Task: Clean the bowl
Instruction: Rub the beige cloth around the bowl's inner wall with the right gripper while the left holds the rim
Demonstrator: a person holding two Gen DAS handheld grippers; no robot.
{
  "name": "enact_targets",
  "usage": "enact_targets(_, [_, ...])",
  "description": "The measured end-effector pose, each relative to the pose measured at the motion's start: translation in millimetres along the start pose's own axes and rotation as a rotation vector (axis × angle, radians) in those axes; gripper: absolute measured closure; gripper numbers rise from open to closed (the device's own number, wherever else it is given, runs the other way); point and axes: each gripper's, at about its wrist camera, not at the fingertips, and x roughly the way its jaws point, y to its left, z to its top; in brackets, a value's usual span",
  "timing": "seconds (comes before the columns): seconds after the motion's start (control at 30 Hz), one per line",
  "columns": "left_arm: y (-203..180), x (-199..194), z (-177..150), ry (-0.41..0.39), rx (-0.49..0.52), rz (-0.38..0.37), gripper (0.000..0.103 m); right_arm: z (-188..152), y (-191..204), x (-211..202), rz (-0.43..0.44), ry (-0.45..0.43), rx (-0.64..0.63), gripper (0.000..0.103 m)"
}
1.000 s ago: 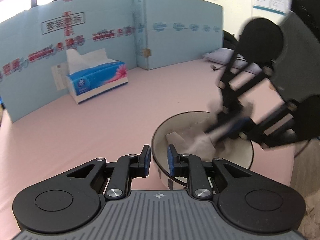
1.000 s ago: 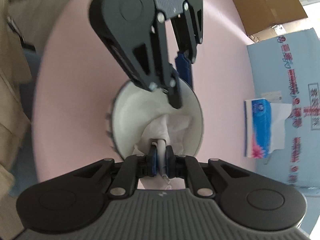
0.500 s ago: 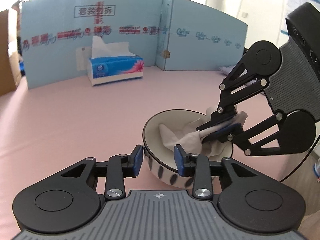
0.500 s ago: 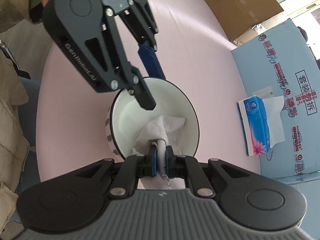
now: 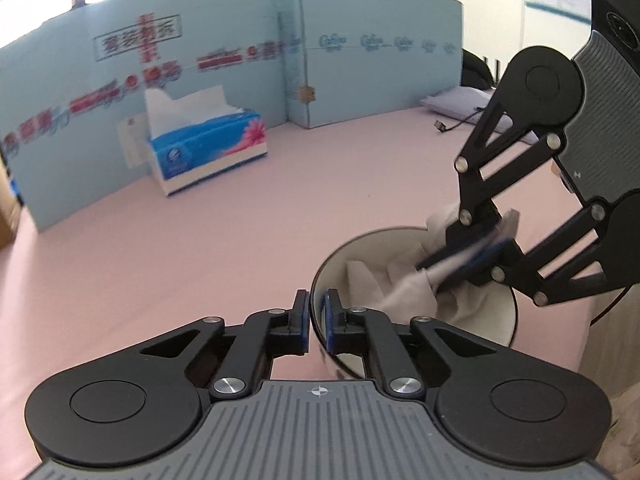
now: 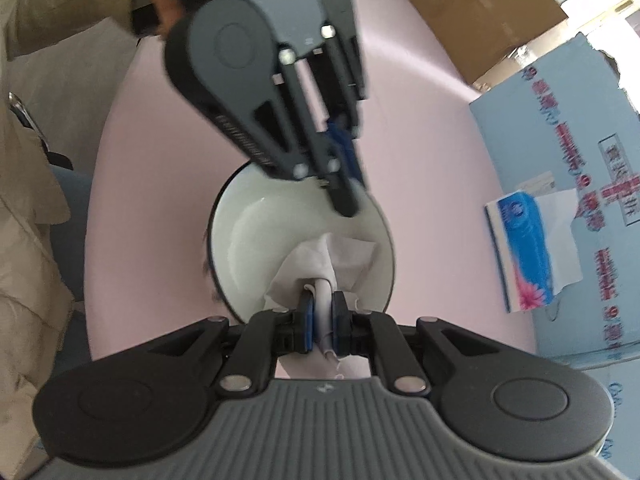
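Standing against the blue cardboard screen [image 5: 380,52] at the far left of the pink table [image 5: 248,232]: blue tissue box [image 5: 208,152], one white sheet sticking up from its top. Nearer, at the table's front edge, right of centre: left gripper [image 5: 316,320], clamped on the near rim of the bowl [image 5: 500,320], one blue pad outside the wall, the other inside. Bowl white inside with a dark rim line, upright on the table. Inside it: crumpled white tissue [image 5: 404,284], pressed against the inner wall. Further right, reaching in over the far rim: right gripper [image 5: 460,256], clenched on that tissue, a fold of it pinched between the blue pads. Seen from the right wrist: same fold squeezed between the fingers [image 6: 306,316], loose end trailing back toward the camera, rest of the sheet spread into the bowl. Brown carton [image 6: 480,12] beyond the table's far edge.
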Motion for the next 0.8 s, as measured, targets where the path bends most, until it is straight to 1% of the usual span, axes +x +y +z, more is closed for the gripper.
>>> enact_targets(0.13, [-2.4,3.7,1.2,-0.004,0.027,0.002,0.091,3.8,-12.6,-0.8,0.092,0.009,0.049,0.094])
enact_targets(0.23, [-2.9,3.5,-1.4,-0.015,0.026,0.004,0.092,6.7,-19.2,5.5,0.113,0.056,0.047,0.094])
enact_targets(0.3, [-2.8,3.2,-2.9,-0.017,0.025,0.001,0.092,10.3,-21.2,11.1,0.113,0.098,0.021,0.094])
enact_targets(0.43, [-2.4,2.7,-4.0,-0.023,0.026,0.000,0.092,16.8,-15.0,13.6,0.086,0.135,-0.056,0.094])
enact_targets(0.67, [-1.7,2.8,-4.1,-0.029,0.030,-0.003,0.092,18.2,-8.5,16.9,0.023,0.146,-0.147,0.094])
enact_targets(0.8, [-2.0,1.8,-4.8,-0.028,0.032,-0.003,0.092,19.4,-10.9,20.8,0.013,0.149,-0.163,0.094])
